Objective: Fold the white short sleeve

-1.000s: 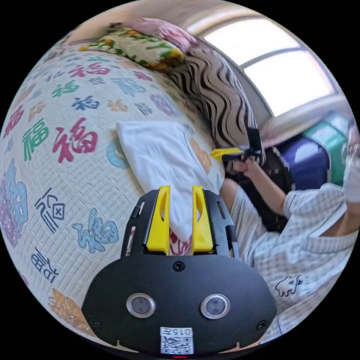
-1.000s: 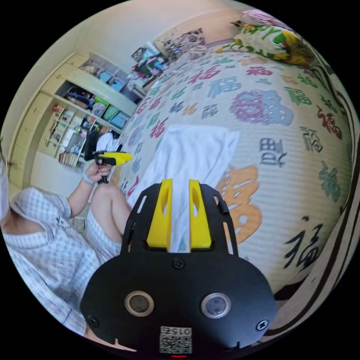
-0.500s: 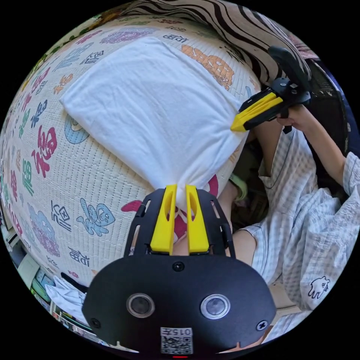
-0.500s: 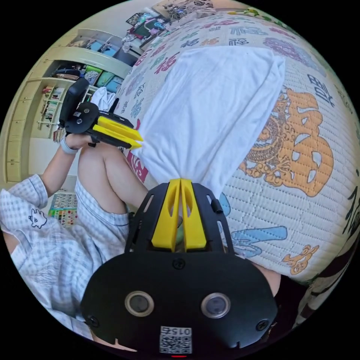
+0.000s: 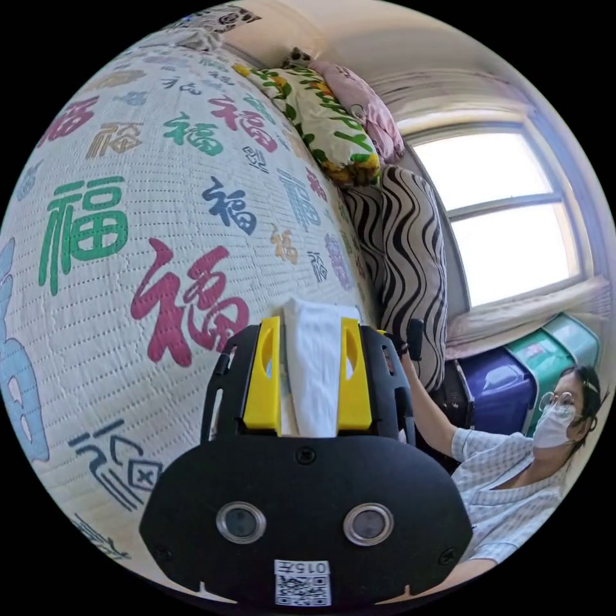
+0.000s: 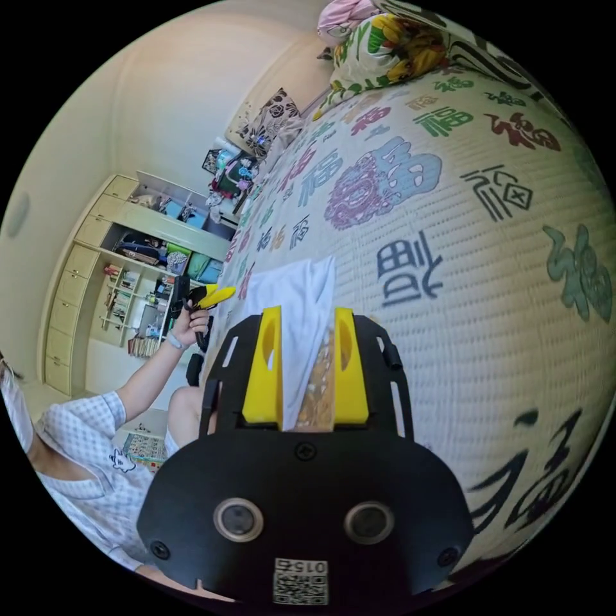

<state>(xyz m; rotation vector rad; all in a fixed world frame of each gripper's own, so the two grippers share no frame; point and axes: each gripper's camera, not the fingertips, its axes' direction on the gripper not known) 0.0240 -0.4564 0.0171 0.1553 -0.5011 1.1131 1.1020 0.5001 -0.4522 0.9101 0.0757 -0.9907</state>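
- between the spread yellow jaws of the left hand-held gripper (image 5: 310,378), the folded white cotton short sleeve shirt (image 5: 314,366) lies on the bed; the jaws stand apart, not pressing it.
- on the right hand-held gripper (image 6: 307,378), the jaws are likewise apart, the shirt (image 6: 296,308) partly between them.
- beyond lies the cream quilted bedspread with coloured characters (image 5: 128,212), then a striped pillow (image 5: 410,256).

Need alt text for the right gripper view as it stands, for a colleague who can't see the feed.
The right gripper, yellow jaws apart, points along a folded white short sleeve lying on a bedspread printed with coloured characters. At left, the person's hand holds up the left gripper in front of shelves; floral pillows lie at the far end.
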